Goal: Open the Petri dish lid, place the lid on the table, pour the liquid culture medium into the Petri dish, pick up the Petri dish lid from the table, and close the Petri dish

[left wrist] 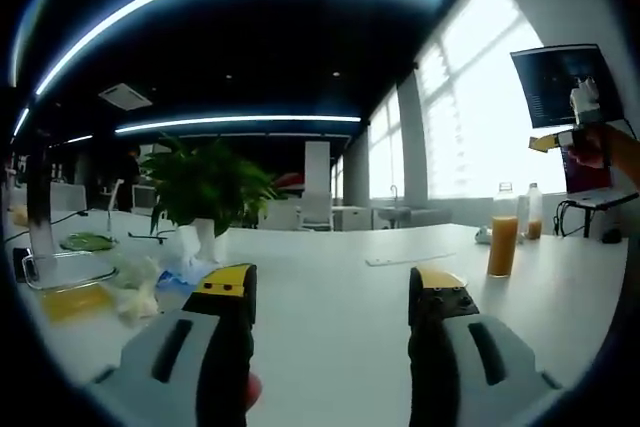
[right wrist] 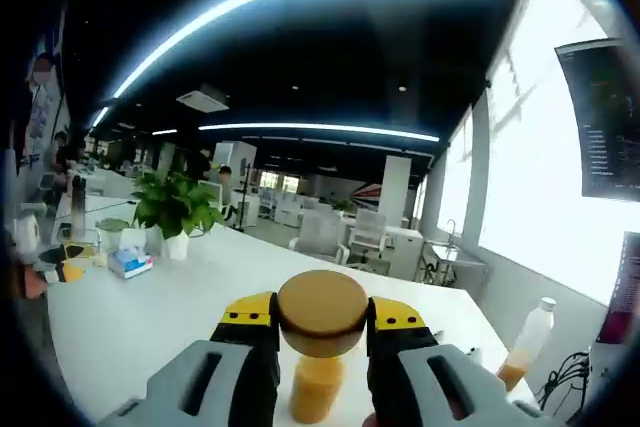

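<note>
White table [left wrist: 340, 297] is stretching ahead. Right gripper [right wrist: 322, 332] is pinching the bottle [right wrist: 320, 347] upright; left gripper [left wrist: 335, 292] is spread, dish [left wrist: 70, 272] lying far left of it.

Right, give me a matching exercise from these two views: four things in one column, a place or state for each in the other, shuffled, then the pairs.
Things:
1. bottle of orange liquid
2. left gripper
3. potted plant
4. Petri dish

Places or states:
A. on the white table, behind crumpled plastic
B. held between the right gripper jaws
C. low on the table, at the view's left edge
D. jaws apart, holding nothing

Pairs: 1-B, 2-D, 3-A, 4-C
</note>
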A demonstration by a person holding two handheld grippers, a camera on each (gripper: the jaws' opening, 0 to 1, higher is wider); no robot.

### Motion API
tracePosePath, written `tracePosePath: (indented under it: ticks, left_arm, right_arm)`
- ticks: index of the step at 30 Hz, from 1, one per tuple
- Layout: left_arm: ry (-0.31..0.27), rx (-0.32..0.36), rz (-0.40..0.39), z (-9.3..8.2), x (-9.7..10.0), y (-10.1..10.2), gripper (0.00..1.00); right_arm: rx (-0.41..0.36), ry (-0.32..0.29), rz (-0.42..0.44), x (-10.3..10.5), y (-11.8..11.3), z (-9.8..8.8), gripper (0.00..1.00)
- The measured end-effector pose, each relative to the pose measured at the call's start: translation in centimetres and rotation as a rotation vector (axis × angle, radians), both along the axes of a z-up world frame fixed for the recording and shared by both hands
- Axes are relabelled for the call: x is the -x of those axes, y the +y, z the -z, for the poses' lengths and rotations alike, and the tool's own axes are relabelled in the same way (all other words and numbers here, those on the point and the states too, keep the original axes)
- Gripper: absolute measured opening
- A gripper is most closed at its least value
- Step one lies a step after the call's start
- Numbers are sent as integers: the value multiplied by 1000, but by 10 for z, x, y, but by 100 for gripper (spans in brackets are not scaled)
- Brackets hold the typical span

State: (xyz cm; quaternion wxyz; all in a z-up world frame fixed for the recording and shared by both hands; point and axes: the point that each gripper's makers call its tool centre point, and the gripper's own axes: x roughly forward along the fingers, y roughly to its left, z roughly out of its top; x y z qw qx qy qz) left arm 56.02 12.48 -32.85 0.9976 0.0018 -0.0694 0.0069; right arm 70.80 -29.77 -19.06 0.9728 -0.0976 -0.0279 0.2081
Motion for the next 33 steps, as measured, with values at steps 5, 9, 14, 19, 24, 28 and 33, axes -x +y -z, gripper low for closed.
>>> tracePosePath:
  ticks: [5,9,14,19,24,28,33]
  left_arm:
    - [4,0,-13,2,0,5,53]
    - [2,-5,-20,0,0,8,52]
    - [-4,-14,-32,-5,1,13,52]
    - [-9,-10,-40,-7,4,15,52]
    - [-5,-6,-49,-4,7,18,52]
    - [-6,-6,-56,-5,8,20,52]
    - [-9,-6,-67,-6,11,25,52]
  right_arm:
    - [0,-9,1,-14,1,-8,29]
    - [-13,8,-4,-27,1,-9,29]
    - [-14,63,-8,-48,6,0,29]
    - [0,119,-4,-68,10,15,29]
    - [15,186,-1,-85,12,37,29]
    - [13,236,11,-95,11,54,29]
    - [5,266,7,-98,12,65,29]
